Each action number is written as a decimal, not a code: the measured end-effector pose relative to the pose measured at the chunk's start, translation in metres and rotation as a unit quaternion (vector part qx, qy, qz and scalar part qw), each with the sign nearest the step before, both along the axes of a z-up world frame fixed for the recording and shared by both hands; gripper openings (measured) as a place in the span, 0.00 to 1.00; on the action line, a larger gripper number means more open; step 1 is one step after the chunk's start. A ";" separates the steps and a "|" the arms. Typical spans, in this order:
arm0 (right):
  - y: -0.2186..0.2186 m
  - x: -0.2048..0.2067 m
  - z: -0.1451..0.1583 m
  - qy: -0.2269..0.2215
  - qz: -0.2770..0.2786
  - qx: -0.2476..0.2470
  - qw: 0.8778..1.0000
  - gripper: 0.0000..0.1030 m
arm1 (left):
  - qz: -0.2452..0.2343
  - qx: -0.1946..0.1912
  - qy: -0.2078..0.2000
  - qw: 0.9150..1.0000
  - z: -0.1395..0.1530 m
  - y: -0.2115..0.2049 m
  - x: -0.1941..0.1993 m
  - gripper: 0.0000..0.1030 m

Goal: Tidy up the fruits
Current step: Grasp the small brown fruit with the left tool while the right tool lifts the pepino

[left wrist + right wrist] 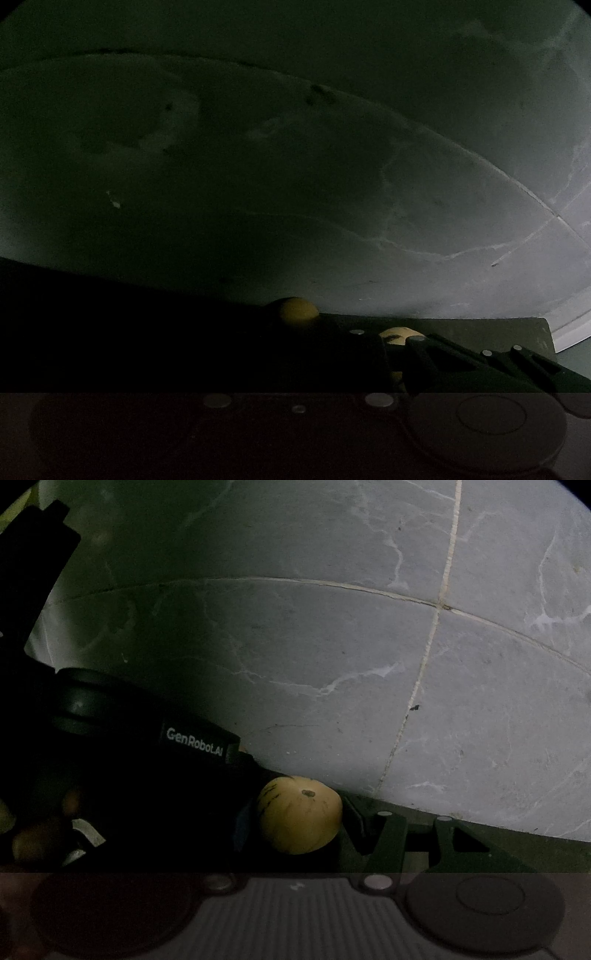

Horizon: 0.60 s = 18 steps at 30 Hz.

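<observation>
Fruit: you see a round, pale yellow fruit [299,814] with a small brown stem scar and dark streaks low in the right wrist view, sitting between the black body of the other gripper on its left and your right gripper's finger on its right.
Right gripper [343,823]: your right-hand finger [402,834] lies just beside the fruit's right edge, but the opposite finger is lost in the dark, so you cannot tell whether the tool is clenched on the fruit or released.
Left gripper [391,343]: in the left wrist view you look along very dark fingers; a yellow sliver of fruit [397,336] shows in the narrow gap between them, yet the picture is too dim to tell whether they grasp it.
Second yellow shape: a rounded yellow bump [297,308] rises behind the dark left finger, its identity unclear.
Other tool: the black body lettered "GenRobot.AI" [194,742] crosses the left of the right wrist view, touching or nearly touching the fruit.
Floor: grey marbled tiles [480,664] with pale grout lines fill the background, brightly lit on your right, shadowed on your left.
Lower left corner: dim rounded shapes [33,842] sit in shadow, too dark to name.
</observation>
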State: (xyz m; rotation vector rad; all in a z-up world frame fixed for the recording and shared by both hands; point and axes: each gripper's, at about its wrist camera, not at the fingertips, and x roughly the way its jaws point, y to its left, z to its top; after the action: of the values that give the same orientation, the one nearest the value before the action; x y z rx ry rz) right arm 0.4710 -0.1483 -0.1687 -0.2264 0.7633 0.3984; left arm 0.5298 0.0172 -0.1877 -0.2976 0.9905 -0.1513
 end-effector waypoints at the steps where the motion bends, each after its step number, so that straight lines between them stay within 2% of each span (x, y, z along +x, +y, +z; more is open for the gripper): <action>1: 0.000 0.001 0.000 0.000 0.000 0.000 1.000 0.55 | 0.000 0.000 0.000 1.000 -0.001 0.000 0.001 0.28; 18: -0.004 0.001 0.003 -0.005 0.003 0.007 1.000 0.55 | 0.001 0.001 -0.009 1.000 0.016 0.004 -0.019 0.27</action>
State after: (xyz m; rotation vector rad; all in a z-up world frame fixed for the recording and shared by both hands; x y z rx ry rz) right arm 0.4715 -0.1522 -0.1659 -0.2173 0.7497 0.4086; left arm 0.5111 0.0209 -0.1714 -0.2954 0.9719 -0.1504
